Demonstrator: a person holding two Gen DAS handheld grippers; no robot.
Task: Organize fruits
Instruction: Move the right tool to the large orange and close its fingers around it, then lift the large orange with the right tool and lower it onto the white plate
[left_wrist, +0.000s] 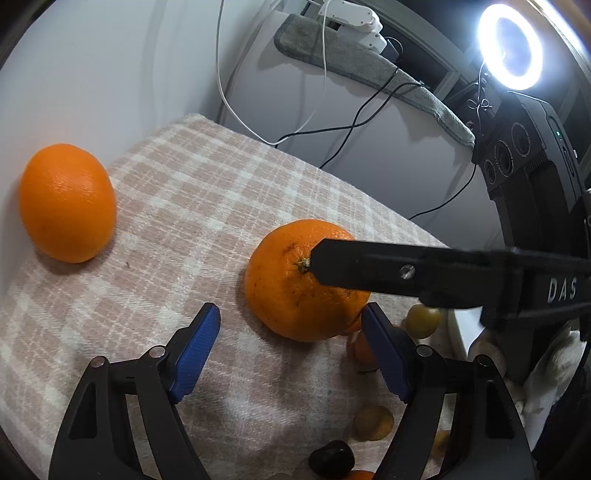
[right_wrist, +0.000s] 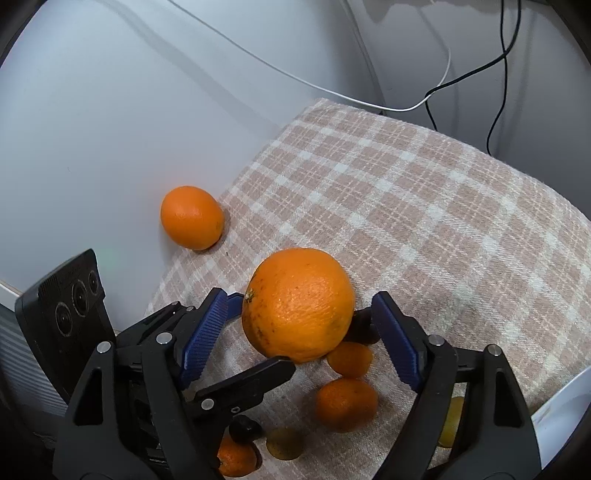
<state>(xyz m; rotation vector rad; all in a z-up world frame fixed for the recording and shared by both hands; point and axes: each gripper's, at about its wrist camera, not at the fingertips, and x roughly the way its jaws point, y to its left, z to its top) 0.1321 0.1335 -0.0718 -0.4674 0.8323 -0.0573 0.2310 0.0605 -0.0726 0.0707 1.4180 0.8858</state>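
A big orange (left_wrist: 291, 291) with a stem stub sits on the checked cloth (left_wrist: 177, 221). My left gripper (left_wrist: 290, 310) is open, its blue pads just short of this orange on either side. A black finger (left_wrist: 388, 269) of the right gripper crosses over the orange's top. In the right wrist view the same orange (right_wrist: 299, 302) lies between the blue pads of my open right gripper (right_wrist: 299, 295), with a gap on each side. The left gripper's fingers (right_wrist: 258, 373) reach in at the orange's lower left. A second orange (left_wrist: 66, 203) (right_wrist: 192, 218) rests against the white wall.
Small mandarins (right_wrist: 347, 402), yellowish fruits (right_wrist: 284, 443) and a dark fruit (right_wrist: 243, 428) lie close in front of the big orange. A white dish rim (right_wrist: 565, 410) shows at the right. Cables hang behind the cloth, and a ring light (left_wrist: 511, 46) shines at the top right.
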